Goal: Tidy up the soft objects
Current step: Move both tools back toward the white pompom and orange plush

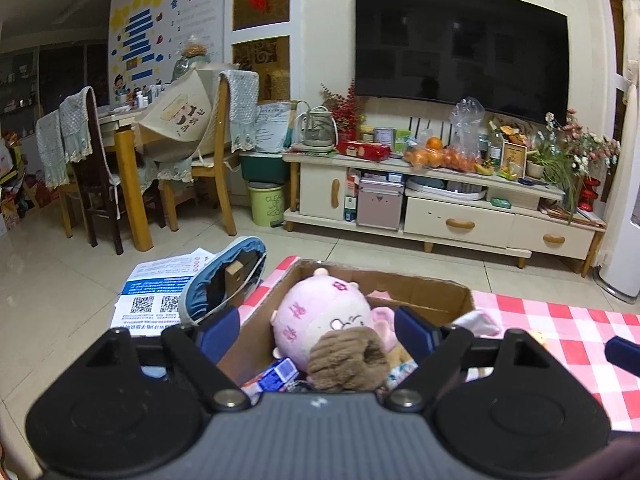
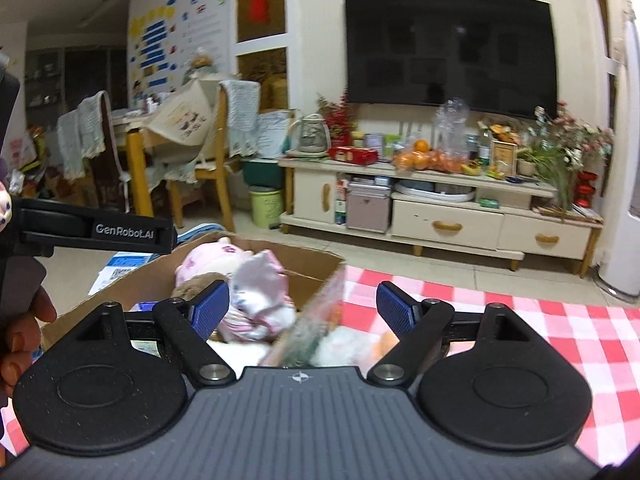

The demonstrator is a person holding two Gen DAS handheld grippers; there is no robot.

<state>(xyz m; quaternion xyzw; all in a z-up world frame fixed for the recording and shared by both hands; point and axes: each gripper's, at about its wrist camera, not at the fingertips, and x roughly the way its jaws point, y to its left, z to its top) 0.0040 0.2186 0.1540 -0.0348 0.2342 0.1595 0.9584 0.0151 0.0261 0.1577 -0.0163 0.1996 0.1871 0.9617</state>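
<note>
Drop-off step, looks like: both claws, left claw (image 1: 316, 334) and right claw (image 2: 304, 306), spread wide, gripping nothing, over the cardboard box (image 1: 424, 294) of plush toys (image 1: 324, 320). Next: grabbing another soft item off the desk (image 2: 520, 320).

Wall-mounted dark television (image 1: 460, 44), cream cabinet (image 1: 440, 204) beneath, wooden dining chairs (image 1: 216, 152), pale tiled floor (image 1: 60, 280)

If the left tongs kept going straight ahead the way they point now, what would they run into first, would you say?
Most likely the brown plush, lying in the cardboard box right between the open left tongs. The pink doll head sits just behind it. Depth is hard to judge through the fisheye.
</note>
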